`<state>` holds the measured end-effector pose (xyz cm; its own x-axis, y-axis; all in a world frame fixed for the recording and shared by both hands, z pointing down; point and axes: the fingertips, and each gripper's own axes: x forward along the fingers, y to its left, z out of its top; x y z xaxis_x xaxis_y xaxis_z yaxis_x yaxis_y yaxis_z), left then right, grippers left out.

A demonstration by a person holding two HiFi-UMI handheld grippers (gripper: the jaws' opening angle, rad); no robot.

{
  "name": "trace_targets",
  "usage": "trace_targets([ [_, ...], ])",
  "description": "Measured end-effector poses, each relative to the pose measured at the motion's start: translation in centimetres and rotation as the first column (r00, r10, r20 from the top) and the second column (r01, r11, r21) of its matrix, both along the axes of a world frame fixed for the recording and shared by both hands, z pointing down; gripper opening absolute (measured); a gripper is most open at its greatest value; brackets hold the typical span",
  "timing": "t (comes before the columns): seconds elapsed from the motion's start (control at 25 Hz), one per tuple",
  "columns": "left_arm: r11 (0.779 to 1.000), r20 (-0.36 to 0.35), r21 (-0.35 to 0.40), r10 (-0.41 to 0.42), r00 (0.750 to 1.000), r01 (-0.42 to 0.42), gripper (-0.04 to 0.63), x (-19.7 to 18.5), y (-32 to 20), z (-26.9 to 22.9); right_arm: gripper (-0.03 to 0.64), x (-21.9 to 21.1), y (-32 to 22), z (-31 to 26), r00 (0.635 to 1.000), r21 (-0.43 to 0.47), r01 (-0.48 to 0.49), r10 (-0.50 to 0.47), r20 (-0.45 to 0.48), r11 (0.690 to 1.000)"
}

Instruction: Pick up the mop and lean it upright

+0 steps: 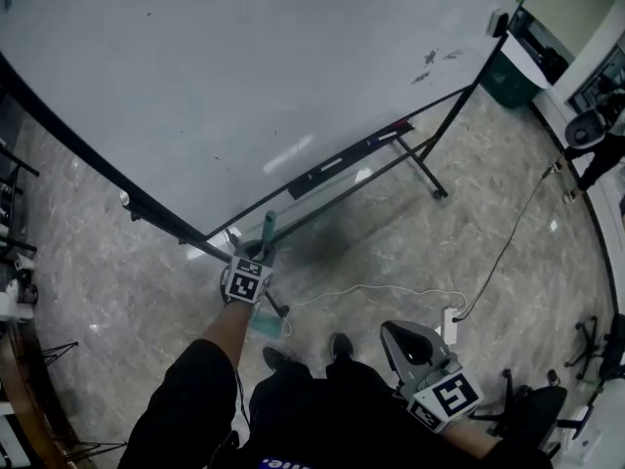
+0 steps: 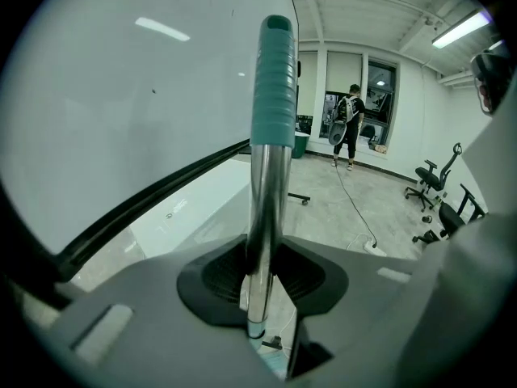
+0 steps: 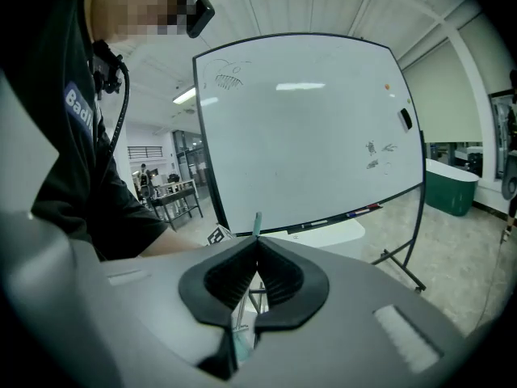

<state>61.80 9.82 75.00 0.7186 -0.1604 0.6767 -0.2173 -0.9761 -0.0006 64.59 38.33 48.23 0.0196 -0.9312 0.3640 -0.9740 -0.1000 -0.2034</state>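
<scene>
Obs., standing by the whiteboard [image 1: 244, 66]:

- L gripper [image 1: 256, 259]: jaws closed narrow on the mop [image 1: 270, 227]. L gripper view shows both pads pressed on the chrome pole [image 2: 260, 208], one each side, pole running through the middle of the grip.
- Teal ribbed grip [image 2: 275, 79] sits at the pole's top end, well above the jaws. Pole approx. upright, slight tilt.
- Head view: mop top is right by the whiteboard's lower frame; touching or not, can't tell. Teal piece [image 1: 266, 322] under the L hand, low by the floor [image 1: 391, 252]; detail unclear.
- R gripper [image 1: 398, 336]: held low at the person's right side, well apart from the mop. R gripper view: jaw tips meet, nothing betw. them [image 3: 257, 245]; the mop shows only in the background past the pads.
- Surroundings: white power strip [image 1: 450, 322] w/ cable on the floor near the person's shoes [image 1: 340, 345]. Green bin [image 1: 508, 76] past the board's far leg. Office chairs [image 2: 428, 184] and a second person [image 2: 349, 124] at the far windows.
</scene>
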Motion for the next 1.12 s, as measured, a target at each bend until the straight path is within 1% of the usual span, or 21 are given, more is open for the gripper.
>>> trace_targets([
  [0.24, 0.998, -0.021, 0.02, -0.06, 0.998, 0.061, 0.109, -5.7, 2.1, -2.0, 0.006, -2.5, -2.1, -0.9, 0.99, 0.035, 0.141, -0.141, -0.001, 0.989],
  [0.4, 0.993, -0.033, 0.027, -0.111, 0.993, 0.111, 0.107, -9.2, 3.6, -3.1, 0.006, -3.7, -3.6, -1.9, 0.976, 0.077, 0.216, -0.216, 0.002, 0.973],
  [0.48, 0.99, -0.04, 0.026, -0.139, 0.99, 0.14, 0.107, -10.9, 4.4, -3.6, 0.006, -4.3, -3.9, -2.0, 0.967, 0.078, 0.254, -0.254, -0.006, 0.964],
  [0.6, 0.98, -0.052, 0.029, -0.193, 0.98, 0.195, 0.107, -13.6, 5.2, -4.4, 0.006, -5.1, -4.3, -2.4, 0.952, 0.096, 0.304, -0.305, -0.012, 0.948],
  [0.72, 0.963, -0.059, 0.038, -0.264, 0.963, 0.267, 0.107, -16.5, 5.6, -5.2, 0.006, -5.9, -5.0, -3.1, 0.934, 0.136, 0.355, -0.356, -0.016, 0.925],
  [0.84, 0.94, -0.079, 0.045, -0.334, 0.939, 0.338, 0.107, -19.2, 6.0, -6.2, 0.006, -6.7, -5.5, -3.7, 0.921, 0.149, 0.388, -0.39, -0.017, 0.909],
  [0.96, 0.912, -0.127, 0.053, -0.398, 0.908, 0.407, 0.107, -21.3, 6.4, -8.1, 0.006, -7.8, -6.0, -4.6, 0.901, 0.167, 0.429, -0.433, -0.012, 0.888],
  [1.12, 0.879, -0.195, 0.061, -0.453, 0.87, 0.472, 0.107, -23.1, 7.8, -11.1, 0.006, -8.9, -6.0, -5.0, 0.871, 0.192, 0.485, -0.491, -0.019, 0.853],
])
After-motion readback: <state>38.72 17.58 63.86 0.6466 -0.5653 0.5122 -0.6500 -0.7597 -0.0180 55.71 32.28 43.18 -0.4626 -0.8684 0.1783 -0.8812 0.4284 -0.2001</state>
